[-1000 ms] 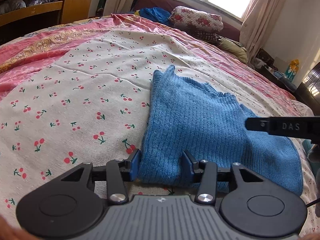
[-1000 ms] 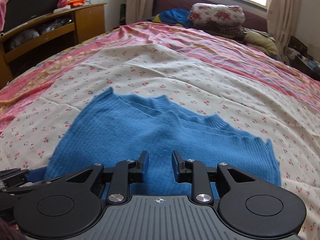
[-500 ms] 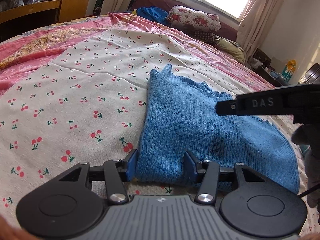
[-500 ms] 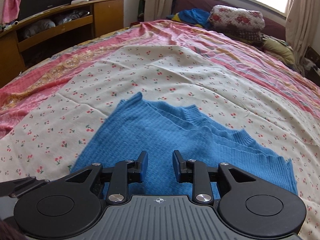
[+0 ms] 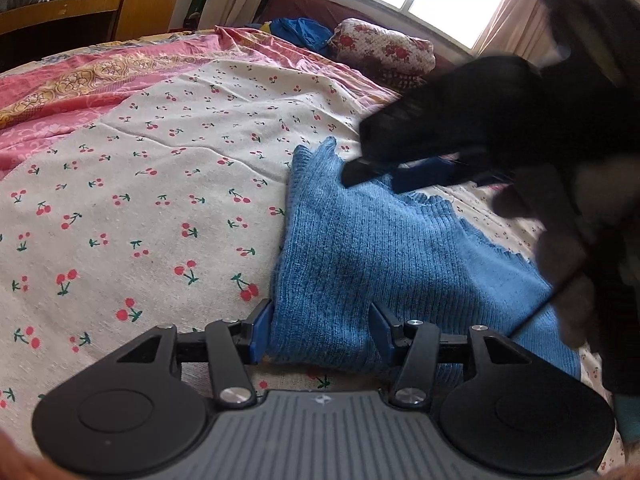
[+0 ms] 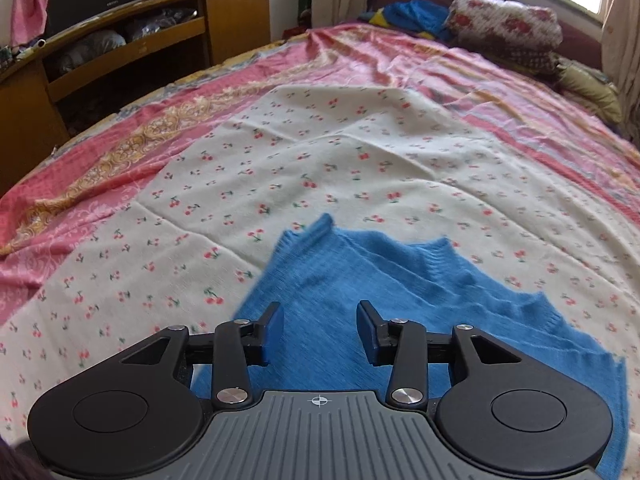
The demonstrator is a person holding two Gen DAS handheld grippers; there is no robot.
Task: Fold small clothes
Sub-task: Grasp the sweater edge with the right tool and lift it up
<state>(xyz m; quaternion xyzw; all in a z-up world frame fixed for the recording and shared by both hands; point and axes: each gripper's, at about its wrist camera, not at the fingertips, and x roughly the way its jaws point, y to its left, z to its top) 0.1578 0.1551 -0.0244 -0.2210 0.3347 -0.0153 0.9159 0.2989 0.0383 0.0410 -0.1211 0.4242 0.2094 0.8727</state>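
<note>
I have one blue sweater to fold, lying flat on the cherry-print sheet near the bed's near edge, with its pointed far corner aimed toward the window end.

My left gripper sits at the sweater's near edge, fingers spread with the near-left corner of the knit bunched between them; they look released, not yet pinching. My right gripper hovers over the sweater's middle with its fingers parted and nothing in them. In the left view it reaches across toward the far corner, though it is dark and blurred there, so I cannot tell whether a tip touches the cloth.

What I worry about, as a judgement only:
- If I close the left fingers now, I may catch a single layer, and the sweater would open up on lifting.
- The knit looks soft and stretchy, so pulling from one corner could skew the fold.
- A low right tip could snag the ribbed edge or drag the sheet with it.
- The arms cross closely, so the grippers could knock together.

Count: one sweater in play, two grippers, one floral pillow and one blue heap at the bed's far edge, one wooden shelf unit beside the bed.
</note>
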